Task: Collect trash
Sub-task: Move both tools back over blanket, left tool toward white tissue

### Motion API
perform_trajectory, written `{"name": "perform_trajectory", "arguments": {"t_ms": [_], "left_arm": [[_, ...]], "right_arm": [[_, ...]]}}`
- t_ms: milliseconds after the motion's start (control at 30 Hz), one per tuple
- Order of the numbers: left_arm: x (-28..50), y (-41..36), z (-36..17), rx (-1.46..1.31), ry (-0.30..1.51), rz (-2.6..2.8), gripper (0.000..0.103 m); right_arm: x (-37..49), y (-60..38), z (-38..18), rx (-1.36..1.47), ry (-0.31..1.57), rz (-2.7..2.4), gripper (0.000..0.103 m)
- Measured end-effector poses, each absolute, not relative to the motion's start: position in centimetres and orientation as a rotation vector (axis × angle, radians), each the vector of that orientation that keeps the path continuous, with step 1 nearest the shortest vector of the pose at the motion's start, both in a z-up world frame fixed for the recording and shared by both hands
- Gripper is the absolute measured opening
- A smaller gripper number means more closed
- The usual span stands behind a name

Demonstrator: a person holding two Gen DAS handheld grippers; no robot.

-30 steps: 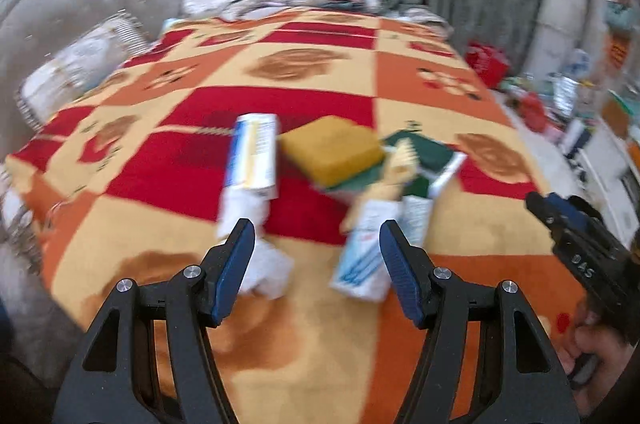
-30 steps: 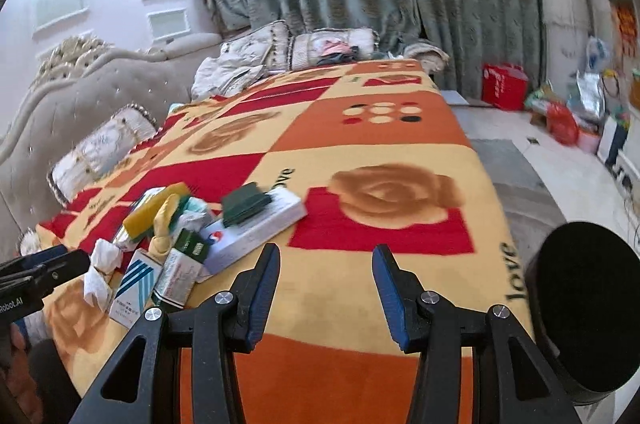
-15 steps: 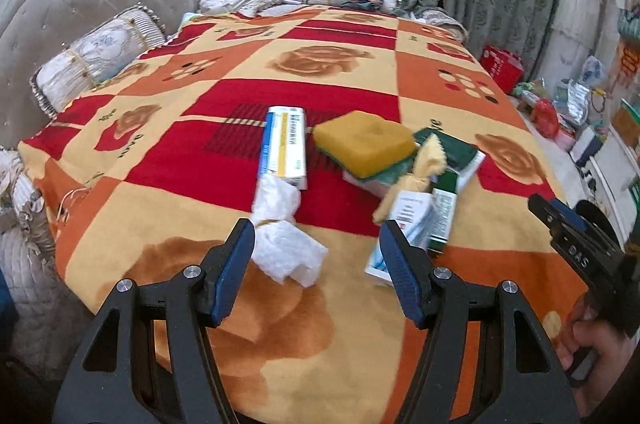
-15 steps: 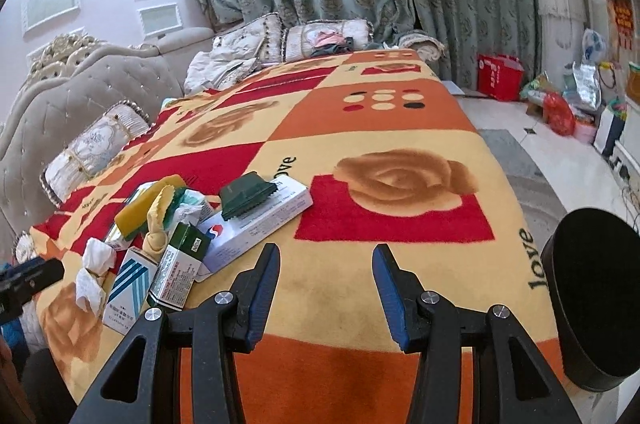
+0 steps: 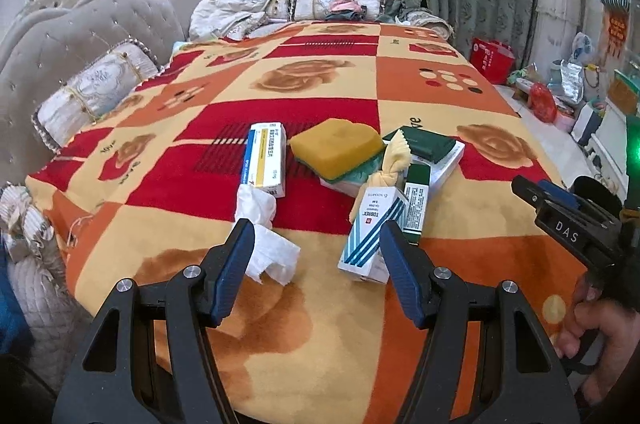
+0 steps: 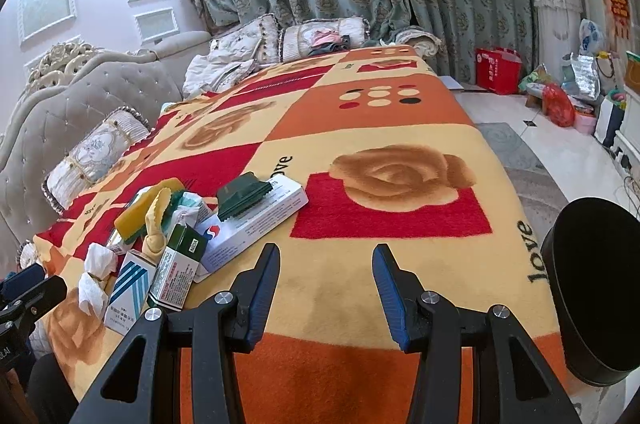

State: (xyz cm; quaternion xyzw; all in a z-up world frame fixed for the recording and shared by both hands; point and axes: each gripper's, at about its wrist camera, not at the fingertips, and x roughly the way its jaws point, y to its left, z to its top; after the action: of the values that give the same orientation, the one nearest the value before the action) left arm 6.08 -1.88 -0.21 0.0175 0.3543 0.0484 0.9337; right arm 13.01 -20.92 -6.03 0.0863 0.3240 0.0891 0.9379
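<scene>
Trash lies in a pile on the orange and red blanket (image 5: 312, 308): crumpled white tissue (image 5: 264, 236), a blue-and-yellow box (image 5: 266, 153), a yellow sponge (image 5: 336, 145), a twisted yellow wrapper (image 5: 390, 163), a blue-striped box (image 5: 372, 232), a green box (image 5: 414, 201) and a dark green wrapper (image 5: 428, 141) on a long white box (image 6: 256, 220). My left gripper (image 5: 316, 244) is open and empty, just short of the tissue and striped box. My right gripper (image 6: 326, 264) is open and empty over bare blanket, right of the pile. A black bin (image 6: 596, 288) stands at the bed's right edge.
A tufted grey headboard (image 5: 60, 39) and pillows (image 5: 92, 87) line the left side. More pillows and clothes (image 5: 280, 3) lie at the far end before green curtains. Bags and clutter (image 6: 552, 95) stand on the floor at right.
Both grippers have pulled back and tilted up, so the pile looks farther and the room shows more. Nothing on the blanket has moved. Both stay open.
</scene>
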Motion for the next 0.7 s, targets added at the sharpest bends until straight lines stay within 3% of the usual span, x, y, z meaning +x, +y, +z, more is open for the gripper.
{"name": "perform_trajectory", "arguments": {"t_ms": [700], "left_arm": [[7.2,0.3,-1.2,-0.047,0.814,0.060,0.064]], "right_arm": [[12.9,-20.8,-6.1,0.172,0.662,0.183,0.046]]}}
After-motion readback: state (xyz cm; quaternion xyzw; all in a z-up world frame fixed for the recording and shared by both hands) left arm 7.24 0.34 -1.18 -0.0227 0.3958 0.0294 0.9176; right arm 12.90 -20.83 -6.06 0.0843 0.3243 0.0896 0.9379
